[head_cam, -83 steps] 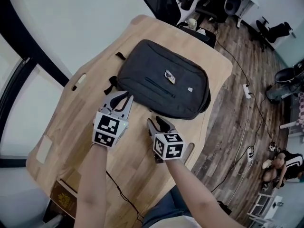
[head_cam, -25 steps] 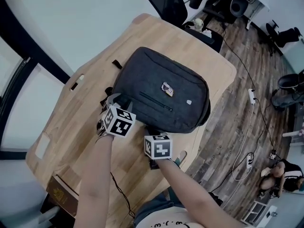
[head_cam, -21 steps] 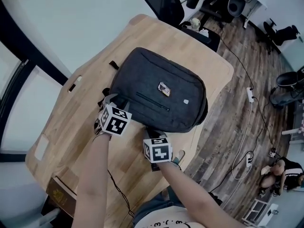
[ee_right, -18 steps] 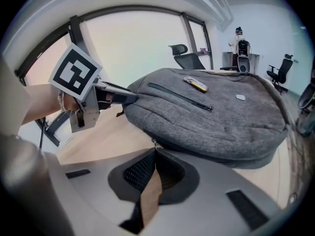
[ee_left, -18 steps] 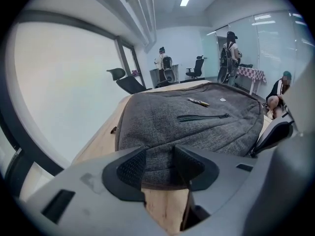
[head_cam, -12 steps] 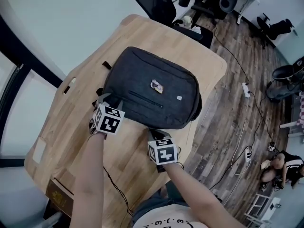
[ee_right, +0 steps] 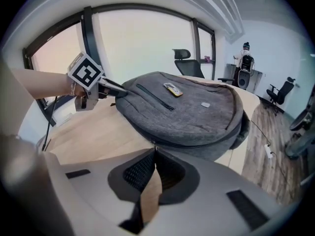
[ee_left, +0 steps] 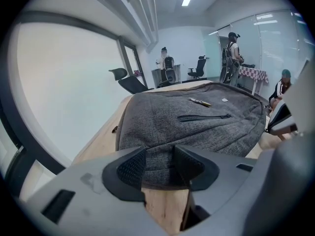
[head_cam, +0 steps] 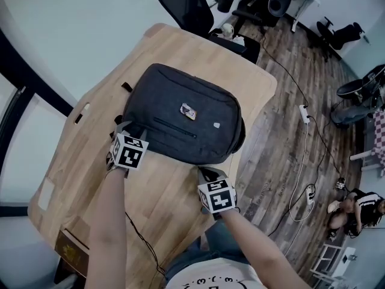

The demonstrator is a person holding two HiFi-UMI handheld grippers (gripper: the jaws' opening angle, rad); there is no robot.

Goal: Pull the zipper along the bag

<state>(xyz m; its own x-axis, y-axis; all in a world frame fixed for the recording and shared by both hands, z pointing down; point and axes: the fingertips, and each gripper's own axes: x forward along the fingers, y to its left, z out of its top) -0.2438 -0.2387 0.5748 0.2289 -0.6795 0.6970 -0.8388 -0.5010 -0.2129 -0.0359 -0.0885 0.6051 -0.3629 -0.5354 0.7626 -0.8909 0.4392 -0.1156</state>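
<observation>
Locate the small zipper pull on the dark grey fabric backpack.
Right gripper view, centre: the small zipper pull sits on the near seam of the dark grey fabric backpack, pinched by the shut right gripper, above the wooden table.

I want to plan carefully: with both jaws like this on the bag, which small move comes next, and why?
Probably draw the right gripper along the zipper line, away from the left gripper. Its jaws are shut on the zipper pull at the near edge of the bag, while the left jaws clamp a corner of it.
</observation>
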